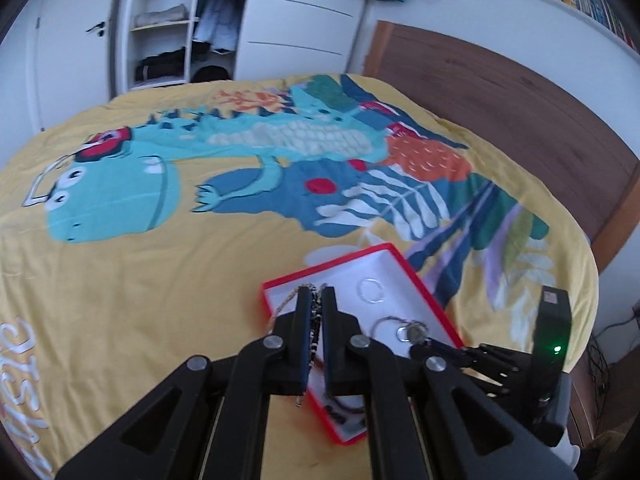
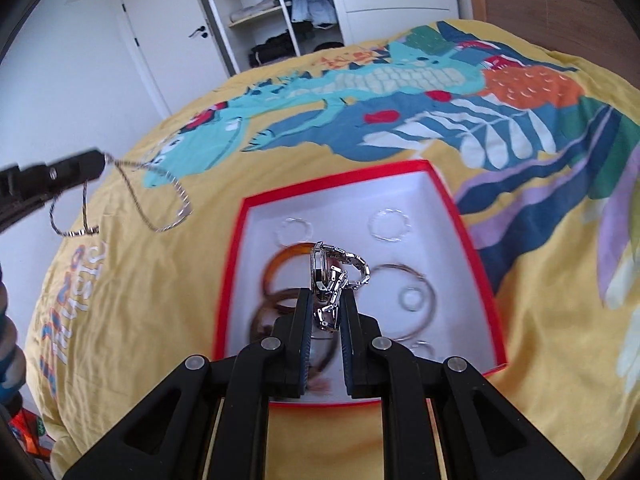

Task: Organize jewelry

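Right claw (image 2: 325, 300); wristwatch (image 2: 334, 272); no legible lettering

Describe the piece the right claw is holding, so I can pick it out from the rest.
On the yellow dinosaur bedspread sits a red-rimmed white box of bangles and rings. Above it, the right claw pinches a silver metal-link watch. Unlike the plain hoops below, it is a chunky chain of links with a dark-faced case.
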